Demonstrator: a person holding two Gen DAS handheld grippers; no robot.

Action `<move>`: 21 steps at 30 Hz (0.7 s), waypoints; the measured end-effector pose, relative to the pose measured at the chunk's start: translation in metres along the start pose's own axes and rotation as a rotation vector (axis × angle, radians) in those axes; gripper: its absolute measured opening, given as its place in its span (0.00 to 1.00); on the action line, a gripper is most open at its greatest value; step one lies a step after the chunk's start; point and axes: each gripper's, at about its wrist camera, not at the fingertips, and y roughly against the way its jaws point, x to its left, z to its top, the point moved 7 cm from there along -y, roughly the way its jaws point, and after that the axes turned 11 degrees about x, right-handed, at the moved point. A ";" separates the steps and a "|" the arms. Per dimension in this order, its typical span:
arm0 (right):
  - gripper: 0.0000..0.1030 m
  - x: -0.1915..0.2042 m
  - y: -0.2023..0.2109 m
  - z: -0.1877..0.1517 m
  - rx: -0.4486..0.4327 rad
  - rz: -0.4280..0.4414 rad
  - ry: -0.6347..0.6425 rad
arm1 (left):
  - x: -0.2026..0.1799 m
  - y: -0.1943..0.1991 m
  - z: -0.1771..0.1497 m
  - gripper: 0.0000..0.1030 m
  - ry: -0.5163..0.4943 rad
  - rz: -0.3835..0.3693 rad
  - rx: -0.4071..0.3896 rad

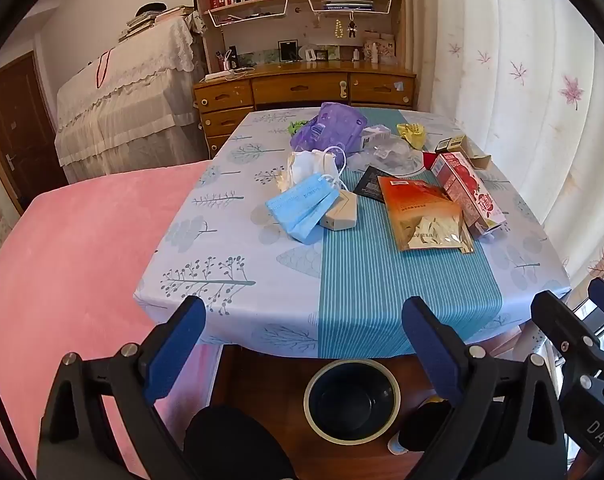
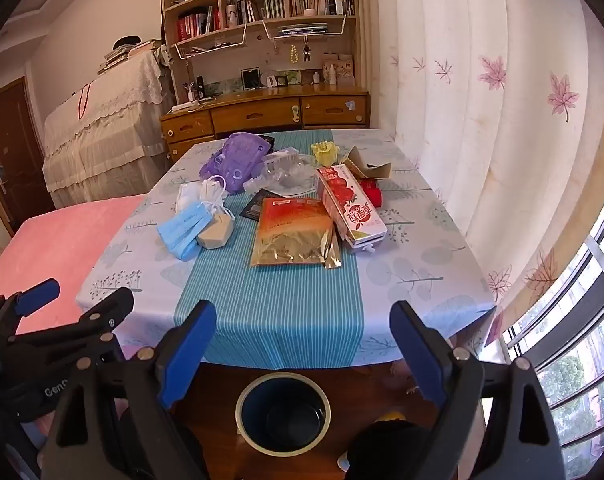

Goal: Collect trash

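Note:
Trash lies on the table point(image 1: 262, 280) point(image 2: 294, 312): blue face masks point(image 1: 302, 208) point(image 2: 184, 228), a beige box point(image 1: 339, 216) point(image 2: 216, 232), an orange-gold foil pouch point(image 1: 421, 216) point(image 2: 294, 232), a red-white carton point(image 1: 467, 188) point(image 2: 347, 204), a purple bag point(image 1: 331, 126) point(image 2: 236, 160), white masks point(image 1: 311, 164) point(image 2: 200, 192) and clear plastic point(image 1: 389, 156) point(image 2: 286, 172). A dark bin with a pale rim point(image 1: 351, 400) point(image 2: 284, 412) stands on the floor below the table's near edge. My left gripper point(image 1: 303, 344) and right gripper point(image 2: 303, 348) are open and empty above the bin.
A pink bed point(image 1: 70, 264) point(image 2: 50, 240) adjoins the table's left side. A curtain point(image 1: 521, 80) point(image 2: 481, 120) and window point(image 2: 573, 360) are to the right. A wooden desk with bookshelves point(image 1: 302, 88) point(image 2: 262, 112) stands behind the table. A yellow wrapper point(image 1: 411, 134) point(image 2: 325, 152) and small cardboard boxes point(image 1: 461, 150) point(image 2: 369, 166) lie at the far right.

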 end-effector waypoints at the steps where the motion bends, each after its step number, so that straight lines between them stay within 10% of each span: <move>1: 0.87 0.000 0.000 0.000 0.002 -0.002 0.002 | 0.000 0.000 0.000 0.95 -0.001 -0.001 0.000; 21: 0.87 0.000 -0.001 -0.002 0.002 0.000 0.001 | 0.000 0.000 0.000 0.95 -0.001 -0.003 0.001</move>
